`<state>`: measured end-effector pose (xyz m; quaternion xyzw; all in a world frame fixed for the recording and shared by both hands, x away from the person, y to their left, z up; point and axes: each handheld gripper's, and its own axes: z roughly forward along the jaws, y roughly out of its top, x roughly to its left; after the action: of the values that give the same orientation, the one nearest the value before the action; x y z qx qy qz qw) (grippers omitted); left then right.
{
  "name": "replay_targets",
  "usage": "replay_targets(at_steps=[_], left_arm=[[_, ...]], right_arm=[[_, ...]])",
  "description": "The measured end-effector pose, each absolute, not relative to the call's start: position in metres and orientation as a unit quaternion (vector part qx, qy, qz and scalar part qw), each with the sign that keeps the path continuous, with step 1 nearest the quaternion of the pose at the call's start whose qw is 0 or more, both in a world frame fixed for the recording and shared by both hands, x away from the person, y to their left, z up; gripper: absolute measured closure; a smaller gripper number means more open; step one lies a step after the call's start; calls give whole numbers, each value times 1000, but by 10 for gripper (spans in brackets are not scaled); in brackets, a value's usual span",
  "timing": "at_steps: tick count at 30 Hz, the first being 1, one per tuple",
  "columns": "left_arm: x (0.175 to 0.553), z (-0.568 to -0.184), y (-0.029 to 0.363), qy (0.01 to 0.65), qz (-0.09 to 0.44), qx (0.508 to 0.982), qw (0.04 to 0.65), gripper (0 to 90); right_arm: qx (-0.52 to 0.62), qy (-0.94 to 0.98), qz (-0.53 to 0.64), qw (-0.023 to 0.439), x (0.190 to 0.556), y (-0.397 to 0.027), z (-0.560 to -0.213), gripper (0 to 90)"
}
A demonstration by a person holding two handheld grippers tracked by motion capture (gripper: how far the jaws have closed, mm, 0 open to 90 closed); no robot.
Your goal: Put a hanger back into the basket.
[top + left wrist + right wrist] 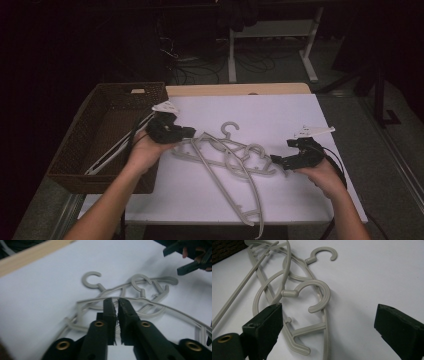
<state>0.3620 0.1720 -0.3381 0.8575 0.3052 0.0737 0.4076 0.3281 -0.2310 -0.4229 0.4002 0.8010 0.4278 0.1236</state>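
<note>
White tabletop (300, 115) bears curved plastic hangers (227, 155) (tangled).

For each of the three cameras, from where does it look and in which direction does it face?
High view: above the person's side, facing forward and down on the white table; shows both forearms, left gripper, right gripper, wicker basket.
Left gripper view: rides the left gripper, jaws together at a hanger arm, facing the grey hangers.
Right gripper view: rides the right gripper, jaws wide apart, looking down on hanger hooks.
Shared: the hangers; the left gripper view also catches the right gripper.
</note>
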Motion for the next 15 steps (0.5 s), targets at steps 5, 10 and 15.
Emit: replay_targets(at_steps=[5, 10, 15], left_arm=[[375, -373, 142, 317, 72, 870, 371, 899], [397, -411, 130, 347, 73, 876, 327, 899], [409, -425, 124, 361, 68, 874, 318, 900]], right_arm=[[400, 801, 429, 122, 328, -232, -423, 82], [399, 801, 430, 121, 328, -232, -423, 82], [397, 803, 429, 119, 328, -233, -424, 82]])
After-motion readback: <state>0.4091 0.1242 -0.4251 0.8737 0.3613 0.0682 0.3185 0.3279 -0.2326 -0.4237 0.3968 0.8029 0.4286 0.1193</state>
